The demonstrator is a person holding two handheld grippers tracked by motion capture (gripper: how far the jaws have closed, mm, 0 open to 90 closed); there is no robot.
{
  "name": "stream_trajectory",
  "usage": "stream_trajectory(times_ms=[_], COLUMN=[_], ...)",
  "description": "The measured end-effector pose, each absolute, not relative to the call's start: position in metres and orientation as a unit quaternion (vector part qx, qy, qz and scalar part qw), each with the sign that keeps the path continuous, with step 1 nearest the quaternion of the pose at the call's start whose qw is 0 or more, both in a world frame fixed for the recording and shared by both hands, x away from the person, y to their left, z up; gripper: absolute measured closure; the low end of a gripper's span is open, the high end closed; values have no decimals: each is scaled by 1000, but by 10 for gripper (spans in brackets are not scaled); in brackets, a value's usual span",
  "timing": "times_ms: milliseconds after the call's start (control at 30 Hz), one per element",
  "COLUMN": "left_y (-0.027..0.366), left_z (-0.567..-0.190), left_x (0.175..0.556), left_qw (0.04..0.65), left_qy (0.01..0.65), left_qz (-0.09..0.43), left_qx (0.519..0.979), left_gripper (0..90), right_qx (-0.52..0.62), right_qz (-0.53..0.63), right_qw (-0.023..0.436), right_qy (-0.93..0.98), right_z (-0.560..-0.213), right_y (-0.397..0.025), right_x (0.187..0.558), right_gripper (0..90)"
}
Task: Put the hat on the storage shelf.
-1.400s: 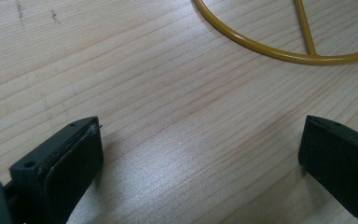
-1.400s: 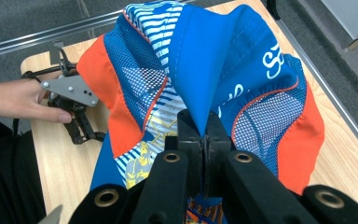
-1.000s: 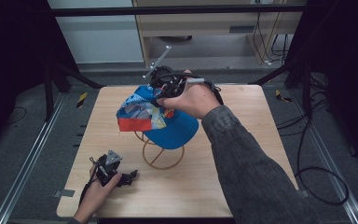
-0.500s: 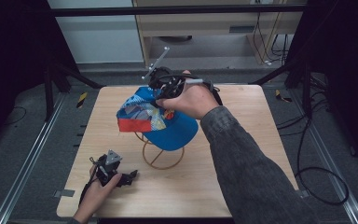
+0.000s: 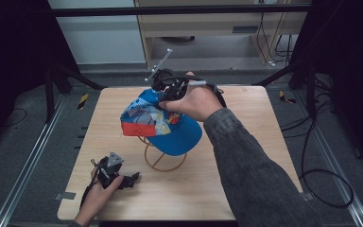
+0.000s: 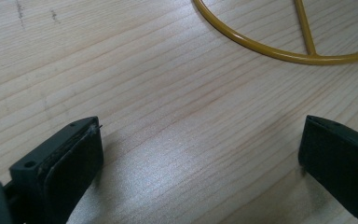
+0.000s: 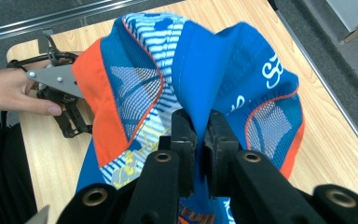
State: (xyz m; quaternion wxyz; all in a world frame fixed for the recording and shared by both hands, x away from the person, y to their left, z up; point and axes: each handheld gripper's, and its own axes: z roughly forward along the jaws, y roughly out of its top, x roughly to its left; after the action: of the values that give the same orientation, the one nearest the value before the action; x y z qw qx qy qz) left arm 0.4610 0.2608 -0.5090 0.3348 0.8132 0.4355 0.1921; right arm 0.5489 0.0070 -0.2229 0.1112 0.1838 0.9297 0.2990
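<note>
White script on the blue cap (image 7: 242,79), perhaps starting "S", is too blurred to read.

We see left hand-held gripper (image 6: 200,149) jaws wide apart | bare wooden counter (image 6: 144,93) between | yellow wire ring (image 6: 261,44) far right

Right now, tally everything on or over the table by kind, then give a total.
Caps: 1, the blue and orange cap, pinched by the right gripper
Wire stands: 1, the yellow wire stand
Grippers: 2, counting the left gripper, open on the table
Total: 4
</note>
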Motion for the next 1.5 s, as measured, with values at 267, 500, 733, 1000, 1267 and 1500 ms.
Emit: stream_trajectory(times_ms=[267,500,733,1000,1267,1500], left_y=[261,261,261,261,261,261], left_z=[-509,-509,-509,-509,-509,-509], left_x=[461,461,461,461,461,461], left_qw=[335,334,334,334,334,334], left_qy=[436,436,435,435,435,435], left_qz=[192,193,191,191,191,191], left_qx=[813,813,814,814,814,814], left_gripper=[0,0,0,0,0,0], right_qx=[184,186,187,190,191,199], right_qz=[295,287,287,288,293,300], right_qw=[110,110,107,106,109,112], right_qy=[931,933,933,933,930,926], right_z=[-226,-227,-227,-226,-225,-224], right_y=[7,7,7,5,-1,-9], right_x=[549,548,547,546,543,541], right_gripper=[825,813,804,753,678,612])
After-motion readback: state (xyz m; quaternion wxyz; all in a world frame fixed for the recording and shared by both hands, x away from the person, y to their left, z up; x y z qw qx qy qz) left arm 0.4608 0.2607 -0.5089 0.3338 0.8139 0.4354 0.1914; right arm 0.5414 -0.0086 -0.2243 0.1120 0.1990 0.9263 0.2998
